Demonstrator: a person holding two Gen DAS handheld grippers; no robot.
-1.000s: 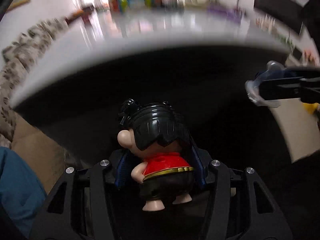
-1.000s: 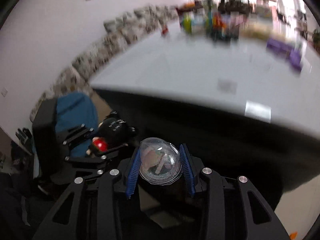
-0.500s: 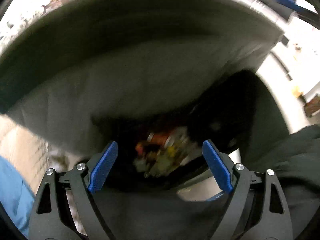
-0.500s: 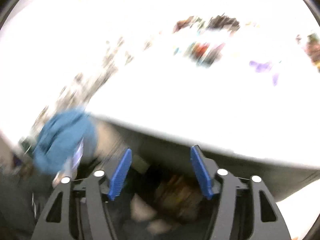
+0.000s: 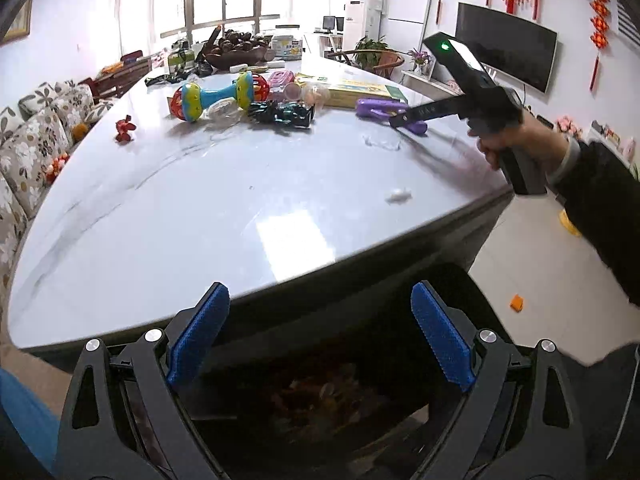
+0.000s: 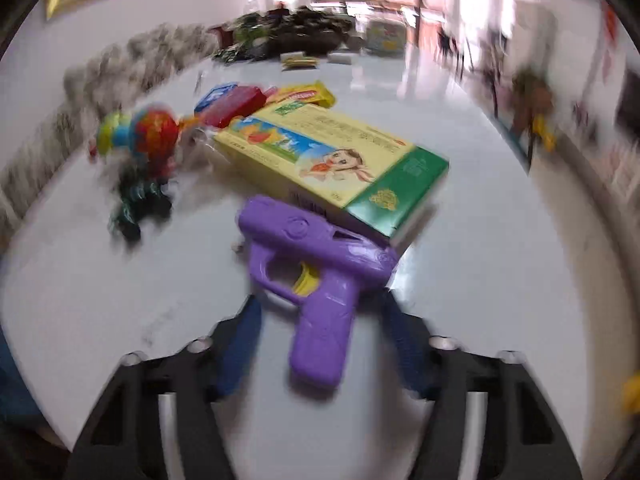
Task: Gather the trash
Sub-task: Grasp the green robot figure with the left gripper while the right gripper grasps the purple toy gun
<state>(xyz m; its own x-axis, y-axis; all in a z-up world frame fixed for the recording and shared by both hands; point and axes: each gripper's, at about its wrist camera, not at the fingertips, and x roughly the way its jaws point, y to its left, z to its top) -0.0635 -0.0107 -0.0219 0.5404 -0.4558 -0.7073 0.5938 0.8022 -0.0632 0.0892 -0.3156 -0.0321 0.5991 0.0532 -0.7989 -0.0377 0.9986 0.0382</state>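
Left gripper [image 5: 320,332] hangs spread wide over the dark bin [image 5: 460,292] below the table's near edge, its jaws having just been opening, nothing between the ribbed blue pads [image 5: 440,340]; blurred reddish-brown litter [image 5: 324,396] lies inside the bin. Beyond the edge, a broad bare stretch of the glossy grey-white table [image 5: 200,208] gives open room, with only a small white crumpled scrap [image 5: 399,195] near the right edge. Right gripper [image 6: 320,320], held in a hand [image 5: 524,140] with a dark sleeve, reaches over the table's far right side; its jaws have just been closing and stand either side of the purple toy pistol [image 6: 316,272] at the grip. With the blur, cannot tell whether the pads press it. The pistol is smooth moulded plastic with a yellow trigger, lying flat, its barrel against a yellow-and-green cardboard box [image 6: 332,160]. Left of the box are a rounded multicolour rattle [image 5: 216,94] and a dark spiky toy [image 5: 284,114]. A small red flower-shaped piece [image 5: 125,128] sits alone near the table's left edge. A floral sofa [image 5: 32,136] runs along that side.
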